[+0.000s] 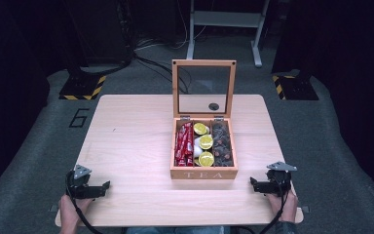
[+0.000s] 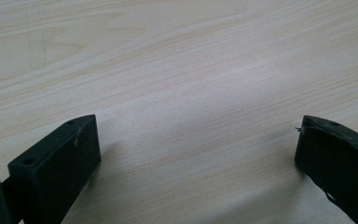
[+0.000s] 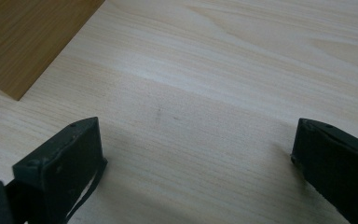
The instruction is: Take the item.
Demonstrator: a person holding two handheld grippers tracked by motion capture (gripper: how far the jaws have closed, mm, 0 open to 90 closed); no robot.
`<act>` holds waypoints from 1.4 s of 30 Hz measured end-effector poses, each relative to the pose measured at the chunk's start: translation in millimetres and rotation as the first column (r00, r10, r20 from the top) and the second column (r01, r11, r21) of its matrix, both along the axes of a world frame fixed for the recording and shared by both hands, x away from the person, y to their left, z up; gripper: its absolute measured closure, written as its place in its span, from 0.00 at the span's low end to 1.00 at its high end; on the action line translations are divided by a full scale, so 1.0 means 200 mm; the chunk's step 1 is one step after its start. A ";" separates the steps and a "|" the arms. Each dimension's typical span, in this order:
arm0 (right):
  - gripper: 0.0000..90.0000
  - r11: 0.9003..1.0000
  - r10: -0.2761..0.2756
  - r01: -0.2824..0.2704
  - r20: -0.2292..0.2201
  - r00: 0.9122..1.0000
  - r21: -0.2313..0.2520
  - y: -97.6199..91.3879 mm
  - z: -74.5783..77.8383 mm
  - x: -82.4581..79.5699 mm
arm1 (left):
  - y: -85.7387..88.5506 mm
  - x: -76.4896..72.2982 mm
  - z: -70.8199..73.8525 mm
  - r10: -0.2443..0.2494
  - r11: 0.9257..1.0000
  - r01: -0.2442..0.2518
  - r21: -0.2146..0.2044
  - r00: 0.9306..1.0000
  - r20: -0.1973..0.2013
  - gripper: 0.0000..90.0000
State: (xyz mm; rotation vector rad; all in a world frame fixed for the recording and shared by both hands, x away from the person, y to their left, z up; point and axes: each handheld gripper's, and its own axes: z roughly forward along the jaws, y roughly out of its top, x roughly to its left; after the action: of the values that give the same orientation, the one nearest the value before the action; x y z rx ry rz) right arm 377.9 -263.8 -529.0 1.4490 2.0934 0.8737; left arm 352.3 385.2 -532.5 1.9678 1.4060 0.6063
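Grippers, left (image 1: 108, 185) and right (image 1: 251, 181), gaped empty on the worktop (image 1: 126, 141); the right sat nearer the tea box (image 1: 203, 172), just leftward.

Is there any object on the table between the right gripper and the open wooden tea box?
Nothing visible. Bare table lies between the right gripper and the tea box; its jaws stand open and empty.

Pale wood-grain table (image 1: 126, 141); tan tea box (image 1: 203, 172) lettered white, holding red packets (image 1: 184, 145), yellow-green lime slices (image 1: 205, 142), dark brown pods (image 1: 221, 144); black grippers
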 end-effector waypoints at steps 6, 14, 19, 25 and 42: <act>0.02 1.000 0.007 -0.007 0.002 1.000 0.003 0.00 0.00 0.00 | 0.00 0.00 0.00 -0.006 1.000 0.006 -0.005 1.000 -0.001 0.00; 0.02 1.000 0.003 -0.003 0.006 1.000 0.007 0.00 0.00 0.00 | -0.01 -0.01 0.03 -0.019 0.999 0.019 -0.041 1.000 0.001 0.00; 0.03 1.000 0.000 0.000 0.009 1.000 0.008 0.00 0.00 0.00 | -0.03 -0.03 0.05 -0.043 0.996 0.044 -0.072 0.999 0.015 0.00; 0.03 1.000 0.008 -0.008 0.008 1.000 0.003 0.00 0.00 0.00 | -0.08 -0.02 0.09 -0.086 0.992 0.088 -0.094 0.996 0.025 0.00; 0.03 1.000 0.009 -0.009 0.011 1.000 0.006 0.00 0.00 0.00 | -0.22 0.03 0.28 -0.192 0.972 0.201 -0.124 0.978 0.078 0.00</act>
State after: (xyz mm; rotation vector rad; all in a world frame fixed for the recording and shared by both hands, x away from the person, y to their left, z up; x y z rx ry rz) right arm 377.5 -263.8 -529.2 1.4357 2.0924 0.8896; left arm 357.6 340.2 -476.9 1.9354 1.1633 0.4711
